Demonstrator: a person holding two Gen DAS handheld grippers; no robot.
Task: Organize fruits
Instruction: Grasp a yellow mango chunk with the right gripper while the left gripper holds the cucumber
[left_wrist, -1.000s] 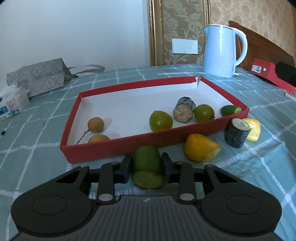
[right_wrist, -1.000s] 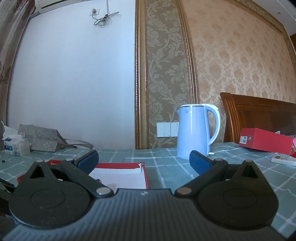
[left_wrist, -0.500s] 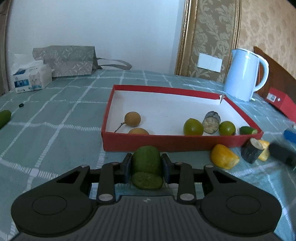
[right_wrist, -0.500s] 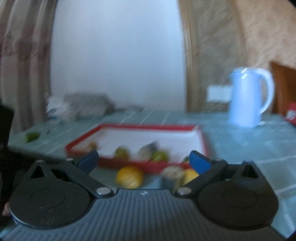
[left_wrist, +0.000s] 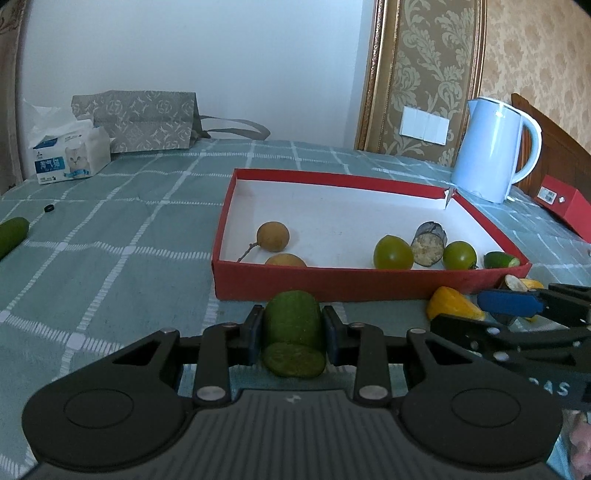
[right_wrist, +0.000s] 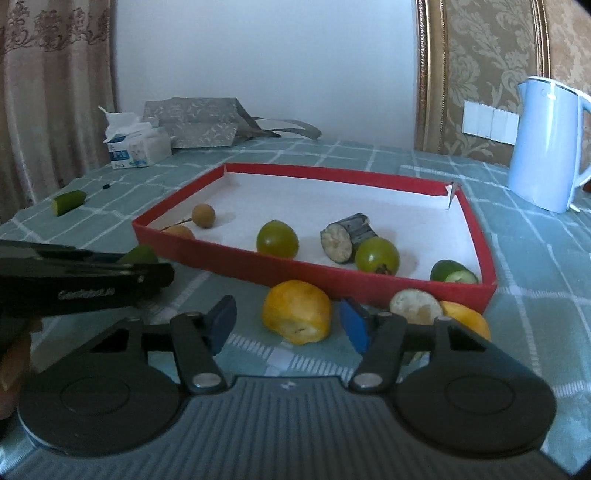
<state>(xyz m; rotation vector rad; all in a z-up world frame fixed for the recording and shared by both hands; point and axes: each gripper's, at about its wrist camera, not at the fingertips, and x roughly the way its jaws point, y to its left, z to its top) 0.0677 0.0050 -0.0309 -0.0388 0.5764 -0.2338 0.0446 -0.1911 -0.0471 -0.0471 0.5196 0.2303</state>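
Observation:
My left gripper (left_wrist: 293, 334) is shut on a green cucumber piece (left_wrist: 293, 326), held just in front of the red tray (left_wrist: 332, 284). The tray holds two brown longans (left_wrist: 273, 235), two green fruits (left_wrist: 392, 252), a dark cut piece (left_wrist: 428, 244) and a cucumber end (left_wrist: 500, 260). My right gripper (right_wrist: 288, 325) is open, low over the cloth, with a yellow fruit piece (right_wrist: 297, 312) between and just beyond its fingertips. A dark cut piece (right_wrist: 415, 302) and another yellow piece (right_wrist: 467, 319) lie to its right, outside the tray (right_wrist: 229, 264).
A light blue kettle (left_wrist: 493, 155) stands behind the tray at right. A tissue pack (left_wrist: 70, 155) and a grey bag (left_wrist: 136, 118) sit at the back left. A cucumber piece (right_wrist: 68, 201) lies at the far left. A red box (left_wrist: 563, 201) is at the right edge.
My right gripper has swung down from facing the wall to the yellow fruit piece in front of the tray. My left gripper has drawn back from the tray, still holding the cucumber piece.

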